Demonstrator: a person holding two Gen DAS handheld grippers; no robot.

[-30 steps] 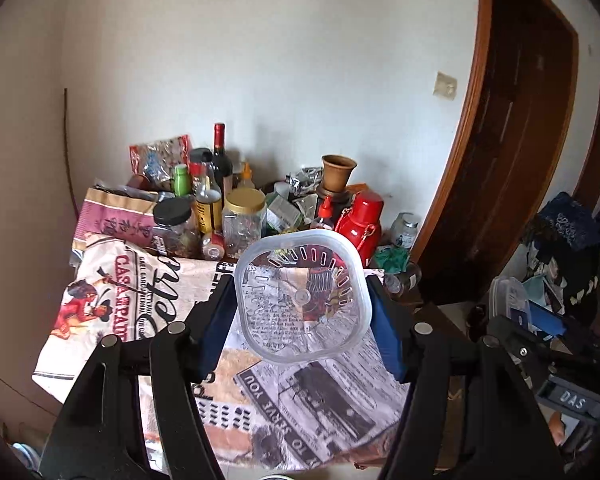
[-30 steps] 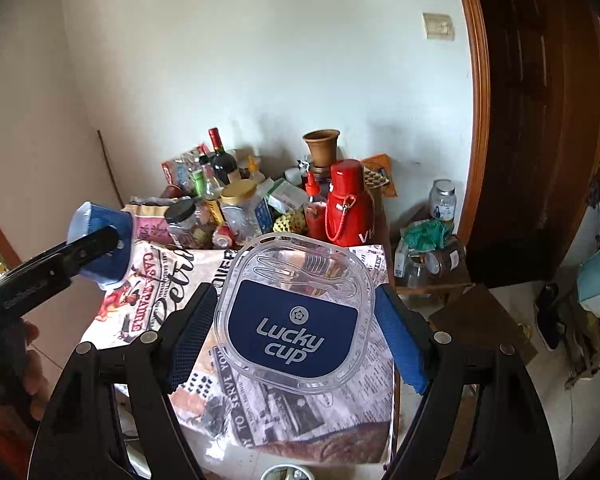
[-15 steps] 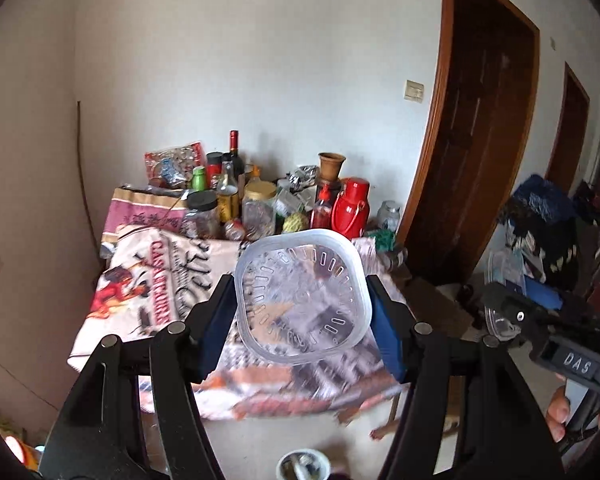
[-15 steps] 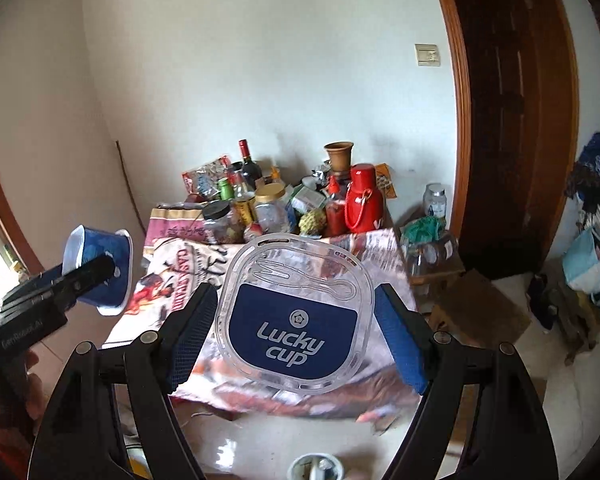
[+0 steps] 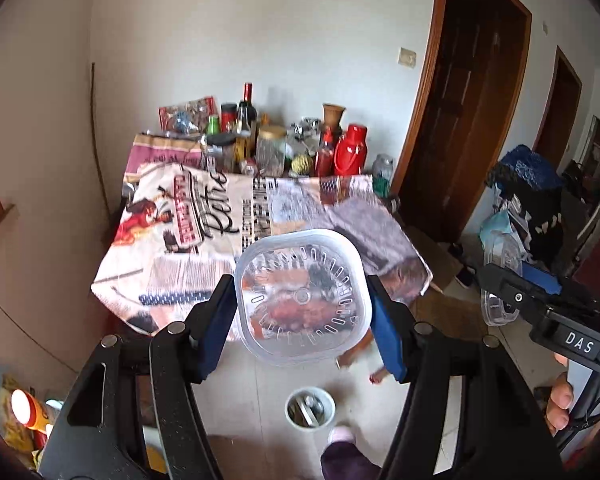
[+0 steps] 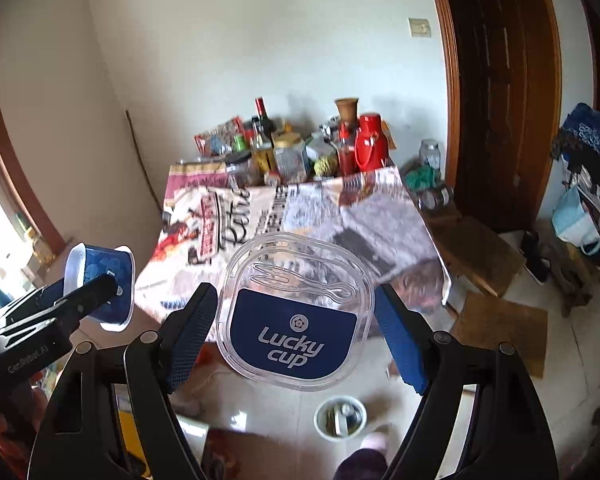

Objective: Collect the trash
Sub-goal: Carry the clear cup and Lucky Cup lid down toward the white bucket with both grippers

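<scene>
My left gripper (image 5: 301, 286) is shut on a square plastic cup (image 5: 302, 304), whose translucent base faces the left wrist camera. From the right wrist view this cup (image 6: 100, 280) shows blue sides and sits in the left gripper (image 6: 82, 300) at the left edge. A clear lid (image 6: 296, 312) with a blue "Lucky cup" label is clamped between the blue pads of my right gripper (image 6: 296, 300). In the left wrist view the right gripper (image 5: 514, 294) and its lid (image 5: 496, 312) appear at the right, with a person's fingers below. Both are held in the air above the floor, in front of the table.
A table under a printed cloth (image 5: 220, 220) stands ahead, with bottles and jars (image 5: 268, 148) and a red flask (image 5: 350, 152) along the wall. A small white bin (image 5: 310, 412) sits on the tiled floor below. A wooden door (image 5: 460, 120) and piled bags (image 5: 532, 200) are on the right.
Both grippers have drawn back from the table, which now looks smaller and farther. The floor and white bin have come into view. Both grips are unchanged.
</scene>
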